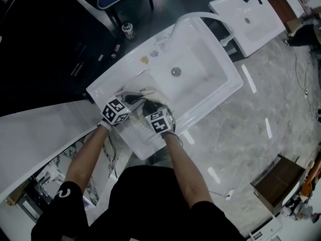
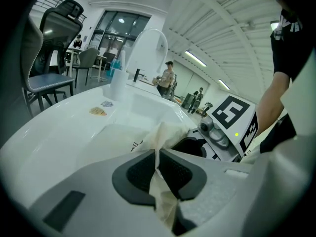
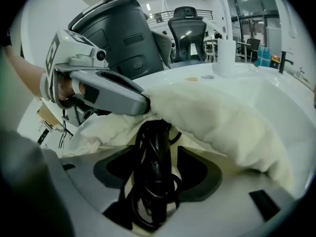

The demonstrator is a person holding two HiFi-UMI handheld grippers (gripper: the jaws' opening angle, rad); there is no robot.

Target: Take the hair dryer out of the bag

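Right tool (image 3: 157,171) gapes wide with the black hair dryer (image 3: 154,147) loose between its jaws, handle running straight along them out of the bag (image 3: 217,117), whose cloth edge the left tool (image 2: 158,174) pinches at the washbasin's (image 1: 113,82) near end.

On the flat near end of the sink (image 1: 220,92), before its bowl and drain (image 1: 175,72): the bag (image 1: 136,91), mouth toward the person. Inside that mouth: the hair dryer (image 3: 156,149), coiled cord around it. At the bag's near edge, side by side: left claw (image 2: 158,174) pinched on a fold of the rim; right claw (image 3: 157,174) with jaws apart, 1 on either side of the hair dryer. At the bowl's far end: the tap (image 1: 200,16). Beyond, to the right: 1 more sink (image 1: 261,29).
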